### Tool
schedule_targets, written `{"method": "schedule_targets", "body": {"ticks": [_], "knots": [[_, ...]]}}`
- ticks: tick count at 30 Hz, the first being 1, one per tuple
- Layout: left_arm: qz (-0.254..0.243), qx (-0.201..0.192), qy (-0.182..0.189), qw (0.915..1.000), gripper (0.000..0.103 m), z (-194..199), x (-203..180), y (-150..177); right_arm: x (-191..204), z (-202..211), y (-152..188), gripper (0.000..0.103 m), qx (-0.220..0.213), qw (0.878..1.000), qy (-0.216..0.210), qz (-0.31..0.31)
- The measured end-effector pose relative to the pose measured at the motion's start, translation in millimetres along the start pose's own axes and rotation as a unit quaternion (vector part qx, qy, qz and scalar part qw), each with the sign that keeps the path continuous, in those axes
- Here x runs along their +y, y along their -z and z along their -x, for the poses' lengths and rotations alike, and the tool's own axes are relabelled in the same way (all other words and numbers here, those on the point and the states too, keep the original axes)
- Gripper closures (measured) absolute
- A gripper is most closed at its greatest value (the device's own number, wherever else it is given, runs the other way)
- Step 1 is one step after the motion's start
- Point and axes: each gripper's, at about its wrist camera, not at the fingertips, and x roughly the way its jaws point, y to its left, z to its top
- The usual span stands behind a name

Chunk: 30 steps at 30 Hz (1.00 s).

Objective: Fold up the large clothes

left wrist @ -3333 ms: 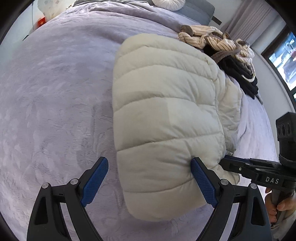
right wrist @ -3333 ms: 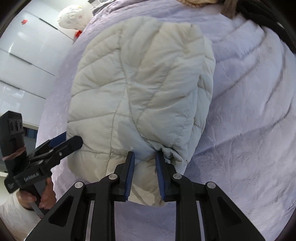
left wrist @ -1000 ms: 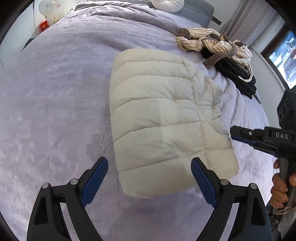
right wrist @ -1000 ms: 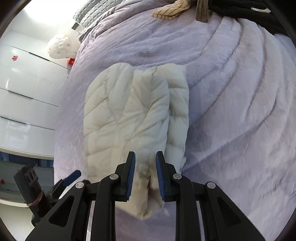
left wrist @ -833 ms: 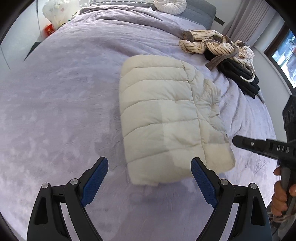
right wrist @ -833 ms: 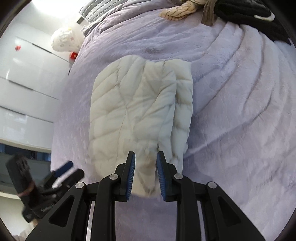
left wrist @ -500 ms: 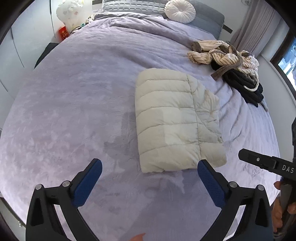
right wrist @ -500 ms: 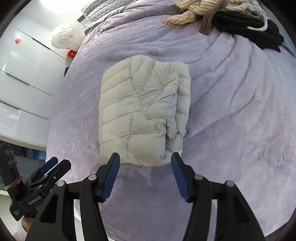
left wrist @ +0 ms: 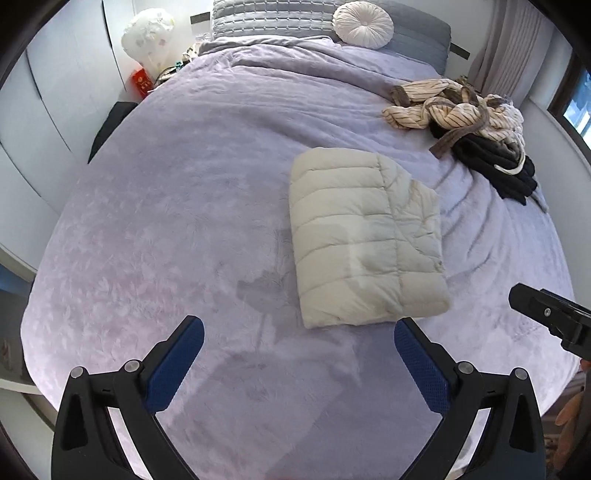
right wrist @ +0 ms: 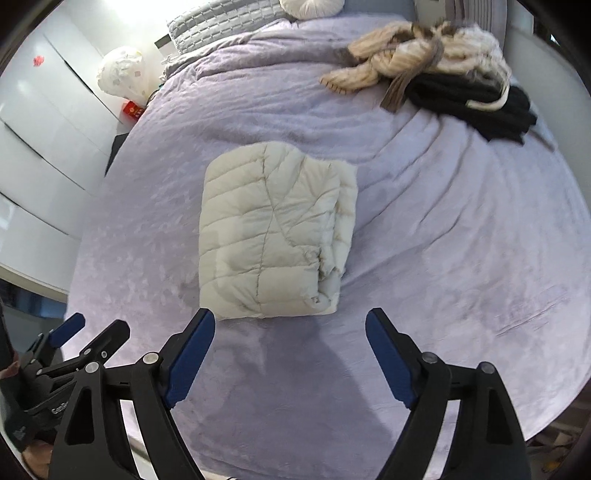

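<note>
A cream quilted down jacket point(left wrist: 365, 240) point(right wrist: 277, 232) lies folded into a rectangle in the middle of a lilac bedspread point(left wrist: 184, 221) point(right wrist: 461, 240). My left gripper point(left wrist: 299, 332) hovers above the bed's near part, open wide, nothing between its blue pads point(left wrist: 173, 365). The jacket lies beyond its fingertips. My right gripper point(right wrist: 290, 325) hangs over the jacket's near edge, its jaws still opening, with nothing between them. The right gripper's tip point(left wrist: 546, 314) shows at the right edge of the left wrist view; the left gripper point(right wrist: 74, 350) shows at lower left of the right wrist view.
A heap of clothes lies at the bed's far right: a striped cream garment point(left wrist: 450, 107) point(right wrist: 406, 55) over black ones point(left wrist: 498, 170) point(right wrist: 480, 103). A round white cushion point(left wrist: 364, 24) and grey pillows sit at the headboard. White cupboards point(right wrist: 37, 147) stand left.
Both grippers rose and drew back from the jacket, which now looks smaller. The right gripper let go of the jacket's near edge and its jaws spread wide. The left opened a little more.
</note>
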Motion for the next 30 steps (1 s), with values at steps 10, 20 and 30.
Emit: {"method": "schedule_targets", "body": {"ticks": [10, 20, 30], "knots": [[0.000, -0.013, -0.015, 0.9998, 0.000, 35.4, -5.0, -2.4, 11.8, 35.5, 9.9, 0.017, -0.020, 0.999, 0.030, 0.002], [-0.003, -0.025, -0.016, 0.9996, 0.000, 58.5, -9.5, 2.2, 27.9, 53.9, 14.5, 0.017, -0.030, 0.999, 0.028, 0.014], [-0.001, -0.032, -0.018, 0.9993, 0.000, 65.2, -9.2, 0.4, 31.7, 57.6, 13.5, 0.017, -0.034, 0.999, 0.027, 0.017]]}}
